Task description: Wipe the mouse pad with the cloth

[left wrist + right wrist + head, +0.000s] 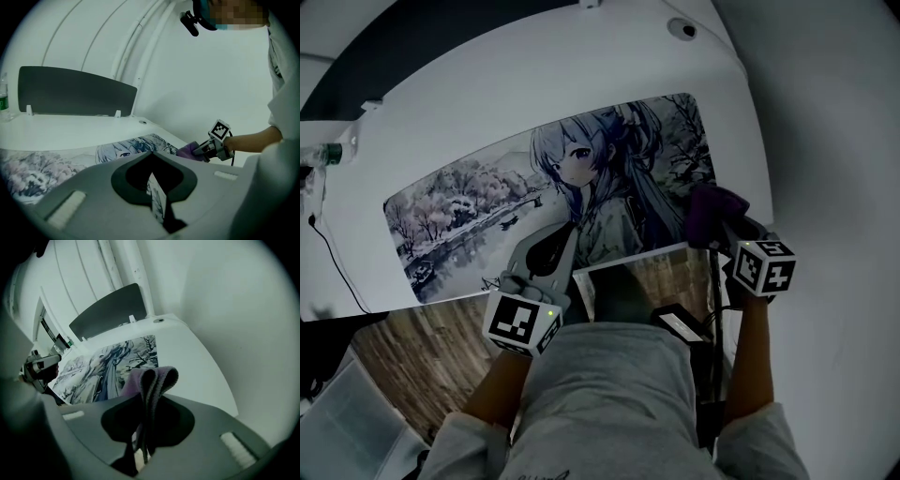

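Fingers point(206, 427) of the right gripper point(724, 234) are clamped tight on the folded purple cloth point(152, 378) at the mouse pad's point(487, 202) right end. Left gripper point(570, 230) fingers are closed together, holding nothing, over the pad's near edge on the white desk point(487, 84).

Cloth point(151, 379) soft, fuzzy; mouse pad point(487, 204) matt, printed; desk point(581, 66) smooth white.

head view steeply down on long printed anime-art mouse pad point(487, 202), left gripper view low at its 6 o'clock edge, right gripper view at 4 o'clock, all share it
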Demonstrator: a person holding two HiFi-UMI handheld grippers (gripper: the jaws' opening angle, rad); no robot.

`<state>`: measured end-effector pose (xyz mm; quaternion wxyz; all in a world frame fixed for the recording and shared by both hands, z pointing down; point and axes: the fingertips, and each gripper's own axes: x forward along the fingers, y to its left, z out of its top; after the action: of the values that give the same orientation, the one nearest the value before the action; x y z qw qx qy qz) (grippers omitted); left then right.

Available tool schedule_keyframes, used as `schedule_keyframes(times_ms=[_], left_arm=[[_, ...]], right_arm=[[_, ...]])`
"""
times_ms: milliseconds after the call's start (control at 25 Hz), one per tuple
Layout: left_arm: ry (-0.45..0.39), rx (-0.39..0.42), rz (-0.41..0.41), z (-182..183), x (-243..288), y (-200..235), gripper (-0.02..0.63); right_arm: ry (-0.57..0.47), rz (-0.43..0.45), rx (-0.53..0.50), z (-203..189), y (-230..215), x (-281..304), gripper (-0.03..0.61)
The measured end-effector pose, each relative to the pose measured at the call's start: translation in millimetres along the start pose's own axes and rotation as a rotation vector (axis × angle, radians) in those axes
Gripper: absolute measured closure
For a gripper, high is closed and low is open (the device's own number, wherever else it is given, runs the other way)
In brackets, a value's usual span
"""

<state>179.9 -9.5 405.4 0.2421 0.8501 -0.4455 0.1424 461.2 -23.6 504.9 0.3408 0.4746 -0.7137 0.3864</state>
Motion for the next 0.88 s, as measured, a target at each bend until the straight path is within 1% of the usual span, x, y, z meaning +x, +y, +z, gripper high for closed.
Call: schedule_keyframes(times_ms=[160, 440, 600, 720, 880], left_arm=[[-0.02, 0.007, 0.012, 0.8, -30.7, 19.9, 0.595], [-0.063, 0.015, 0.085, 16.8, -85.7, 62.8, 0.595], [-0.095, 0.01, 0.128, 26.9, -114.5, 80.7, 0.595], [-0.105, 0.004, 0.153, 29.7, -134.8, 90.3, 0.595], [-0.107, 0.007, 0.17, 29.0, -155.0, 92.9, 0.595]], right_arm=[[-0.025, 0.033, -0.004, 5.3, 46.3, 1.5, 0.525], [-0.06, 0.167, -0.067, 29.8, 151.6, 14.2, 0.525], [-0.071, 0.235, -0.149, 42.1, 211.8, 22.0, 0.526], [-0.098, 0.286, -0.209, 54.5, 253.6, 21.6, 0.526], [-0.151, 0.325, -0.267, 70.8, 294.1, 11.1, 0.526]])
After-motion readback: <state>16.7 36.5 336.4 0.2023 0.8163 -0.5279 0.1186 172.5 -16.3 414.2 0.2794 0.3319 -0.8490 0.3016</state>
